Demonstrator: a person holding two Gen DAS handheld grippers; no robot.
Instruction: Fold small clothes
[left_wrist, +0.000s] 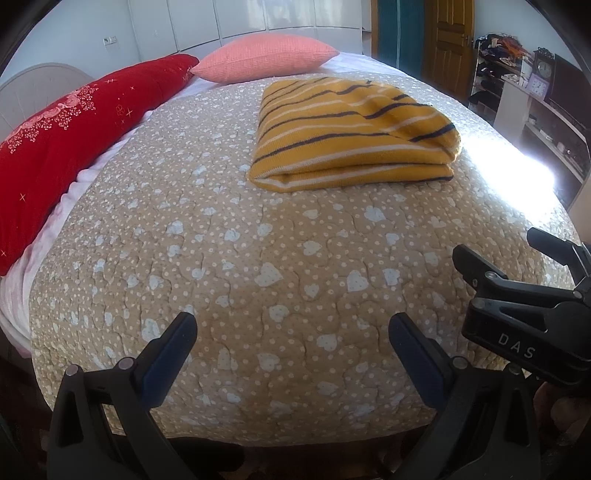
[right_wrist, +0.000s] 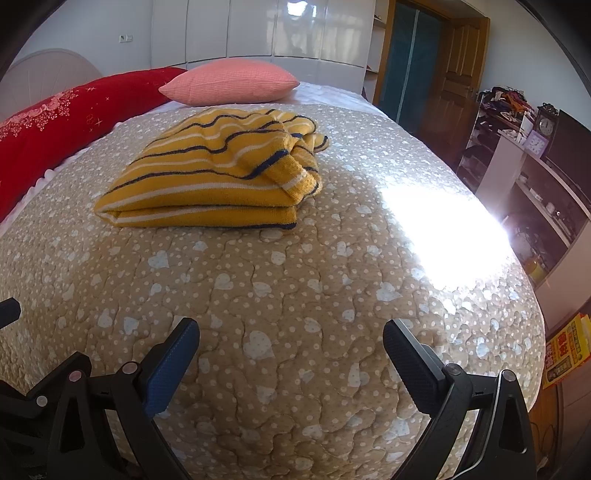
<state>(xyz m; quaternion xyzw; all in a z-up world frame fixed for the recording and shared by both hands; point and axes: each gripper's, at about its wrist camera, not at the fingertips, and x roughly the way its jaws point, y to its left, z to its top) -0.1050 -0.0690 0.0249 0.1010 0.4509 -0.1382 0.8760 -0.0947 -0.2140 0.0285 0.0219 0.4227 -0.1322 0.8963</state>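
With both the left hand-held gripper (left_wrist: 291, 347) and right hand-held gripper (right_wrist: 291, 354) released and empty, the loosely tucked sleeve at centre frame could slip from the folded striped sweater (right_wrist: 210, 177) if nudged.

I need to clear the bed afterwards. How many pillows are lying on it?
2: a red pillow along the bed's left edge, and a pink pillow at the far end beyond the folded striped garment. None seem hidden.
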